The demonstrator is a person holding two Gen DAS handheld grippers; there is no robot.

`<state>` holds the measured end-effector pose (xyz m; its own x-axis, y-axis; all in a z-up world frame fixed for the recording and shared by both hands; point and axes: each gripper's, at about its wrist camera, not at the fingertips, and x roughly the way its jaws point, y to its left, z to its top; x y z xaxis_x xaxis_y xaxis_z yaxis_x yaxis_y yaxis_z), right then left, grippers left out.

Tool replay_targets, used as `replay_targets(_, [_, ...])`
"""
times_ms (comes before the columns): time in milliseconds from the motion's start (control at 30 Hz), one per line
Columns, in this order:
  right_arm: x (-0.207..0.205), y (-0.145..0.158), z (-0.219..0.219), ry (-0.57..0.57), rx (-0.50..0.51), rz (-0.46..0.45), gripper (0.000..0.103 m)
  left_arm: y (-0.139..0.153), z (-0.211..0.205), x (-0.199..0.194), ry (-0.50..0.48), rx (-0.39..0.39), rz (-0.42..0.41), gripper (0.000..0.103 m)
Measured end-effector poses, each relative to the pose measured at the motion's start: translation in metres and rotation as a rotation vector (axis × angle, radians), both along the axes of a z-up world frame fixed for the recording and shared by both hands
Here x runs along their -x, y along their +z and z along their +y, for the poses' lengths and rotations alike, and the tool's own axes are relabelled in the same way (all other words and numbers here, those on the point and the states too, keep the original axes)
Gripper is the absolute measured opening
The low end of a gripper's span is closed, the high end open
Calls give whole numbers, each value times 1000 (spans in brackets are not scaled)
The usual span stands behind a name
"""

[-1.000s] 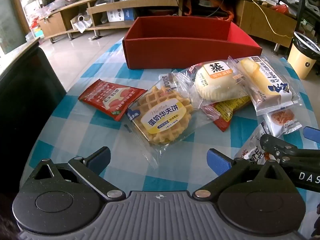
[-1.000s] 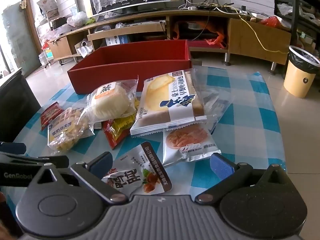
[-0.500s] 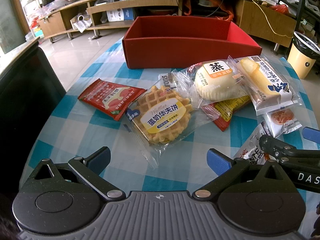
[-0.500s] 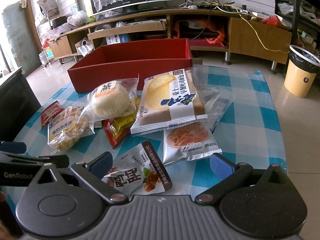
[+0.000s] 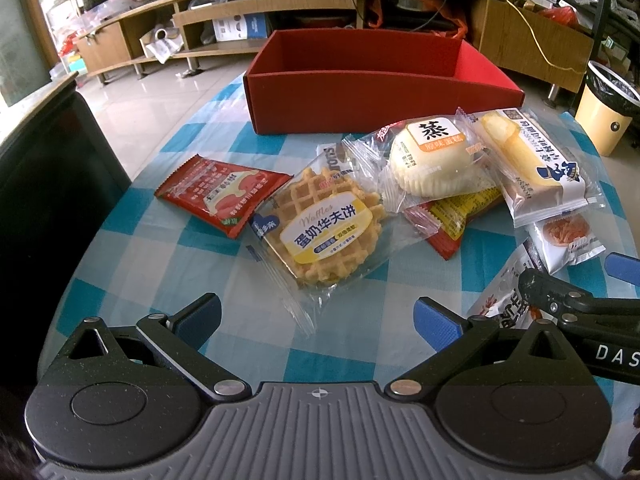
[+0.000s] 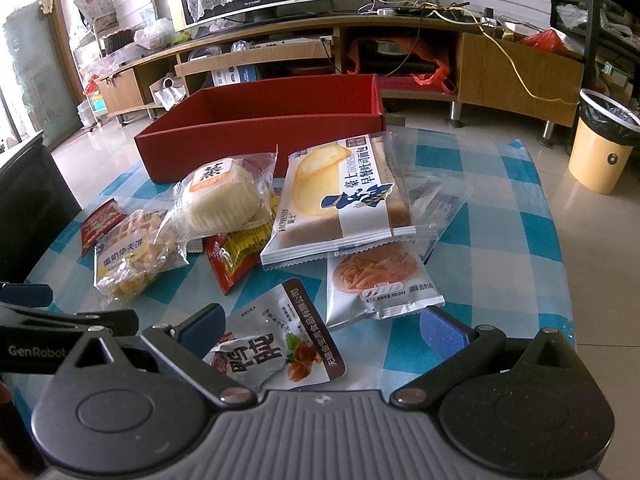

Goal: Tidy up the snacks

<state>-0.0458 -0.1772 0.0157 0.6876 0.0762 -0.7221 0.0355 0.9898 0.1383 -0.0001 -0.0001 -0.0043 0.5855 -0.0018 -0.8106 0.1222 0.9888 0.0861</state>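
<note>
An empty red box point(image 5: 360, 80) point(image 6: 260, 140) stands at the far side of the checked table. Before it lie several snack packs: a waffle point(image 5: 324, 232) point(image 6: 132, 256), a red sachet point(image 5: 220, 192), a steamed cake point(image 5: 432, 160) point(image 6: 224, 196), a bread pack point(image 5: 536, 164) point(image 6: 344, 204), a noodle-snack pack point(image 6: 380, 280) and a grey duck-snack pack point(image 6: 272, 344). My left gripper point(image 5: 316, 316) hovers open just short of the waffle. My right gripper point(image 6: 322, 326) is open over the duck-snack pack, which lies between its fingers without being held.
A blue-and-white checked cloth point(image 5: 132, 248) covers the table. A dark chair back point(image 5: 44, 184) stands at the left. A yellow bin point(image 6: 600, 148) sits on the floor to the right, and a long TV cabinet point(image 6: 400, 52) runs behind.
Both grippers have eased slightly forward over the table; the snacks and the box have not moved.
</note>
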Motion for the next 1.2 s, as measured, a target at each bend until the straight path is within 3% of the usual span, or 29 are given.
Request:
replay_targets(233, [-4, -7, 2, 7, 15, 68, 103, -5, 0, -1, -3, -6, -9, 103])
replay_targets(367, [-6, -9, 2, 18, 23, 167, 103, -8, 2, -2, -2, -5, -5, 103])
replay_targets(533, [-3, 0, 2, 31, -32, 76, 103, -3, 5, -2, 4, 22, -22, 102])
replay_targets(667, [-4, 4, 5, 29, 38, 40, 103, 2, 7, -5, 0, 38, -47, 102])
replay_targets(1000, [-7, -13, 13, 95, -56, 128, 103, 9, 33, -16, 72, 91, -30, 103])
replay_targets(1200, [-8, -26, 27, 142, -8, 152, 103, 11, 31, -14, 46, 112, 0, 103])
